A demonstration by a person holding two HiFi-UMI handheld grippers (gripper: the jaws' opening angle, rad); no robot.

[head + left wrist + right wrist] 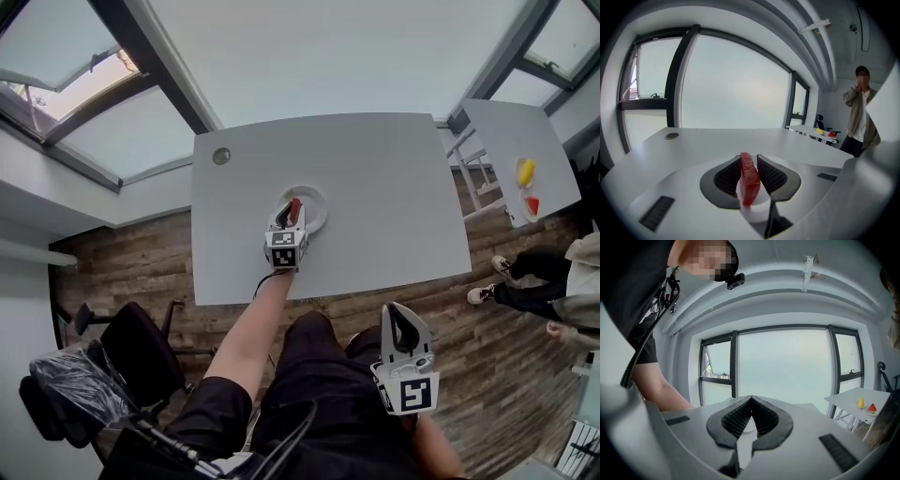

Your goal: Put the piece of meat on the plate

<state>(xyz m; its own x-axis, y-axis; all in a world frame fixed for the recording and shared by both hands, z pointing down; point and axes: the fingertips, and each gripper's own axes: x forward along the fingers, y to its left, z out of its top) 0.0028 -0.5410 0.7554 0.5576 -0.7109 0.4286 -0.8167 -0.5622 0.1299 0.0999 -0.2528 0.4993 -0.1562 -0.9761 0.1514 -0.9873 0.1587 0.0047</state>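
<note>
A red piece of meat (749,179) stands on edge between the jaws of my left gripper (750,176), which is shut on it. In the head view that left gripper (292,215) hangs over the white plate (316,202) on the grey table (375,187), with the piece of meat (294,208) showing as a red strip at its tip. Whether the meat touches the plate is hidden. My right gripper (397,327) is held low by my lap, off the table. The right gripper (750,414) has its jaws closed together with nothing between them.
A round cable port (221,156) sits at the table's far left corner. A second white table (525,159) to the right holds yellow and red items (528,184). A person (539,277) stands at the right. A black office chair (131,352) is behind me on the left.
</note>
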